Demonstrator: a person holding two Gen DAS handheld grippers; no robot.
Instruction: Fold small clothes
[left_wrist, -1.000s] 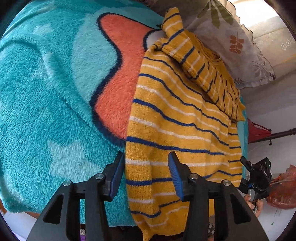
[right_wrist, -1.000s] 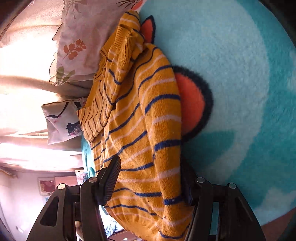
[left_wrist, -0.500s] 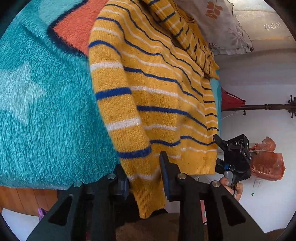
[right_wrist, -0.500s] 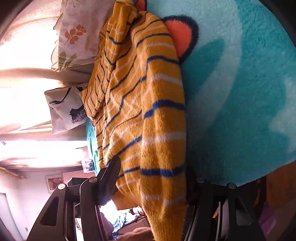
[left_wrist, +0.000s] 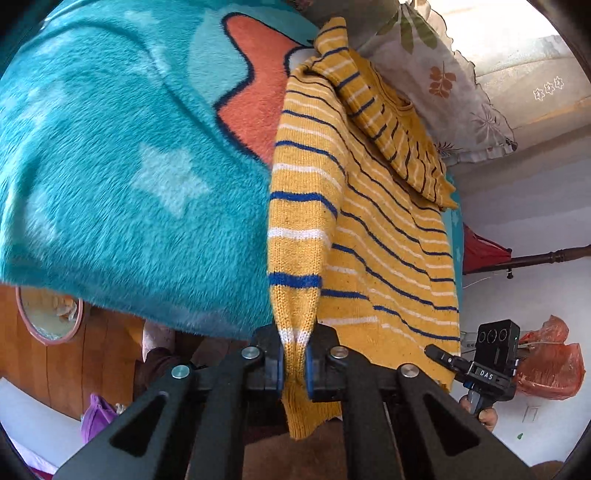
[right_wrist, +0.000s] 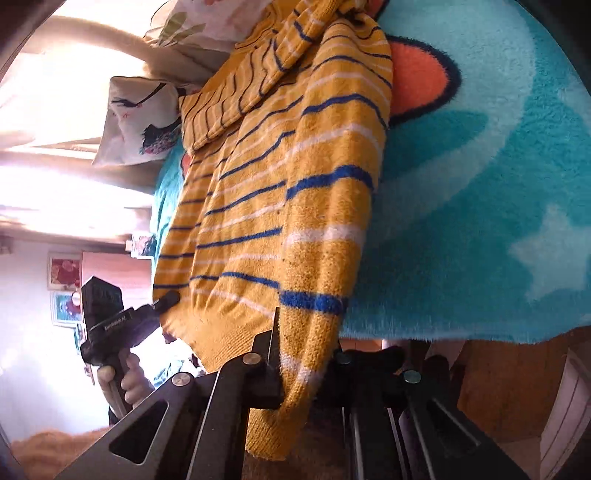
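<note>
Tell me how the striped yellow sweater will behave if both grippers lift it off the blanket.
The sweater looks floppy: its hem droops below the left gripper. Its thick fuzzy knit probably grips the fingers rather than slipping. It likely drags on the plush blanket, and the folded sleeve may slide off once lifted.

Strong daylight is pouring in from the left of the right wrist view, blowing out the pale curtained window (right_wrist: 55, 122) into white glare. The fluffy teal blanket (left_wrist: 110, 184) is showing evenly lit and sharp, while fisheye distortion is bending and darkening both pictures' edges.
</note>
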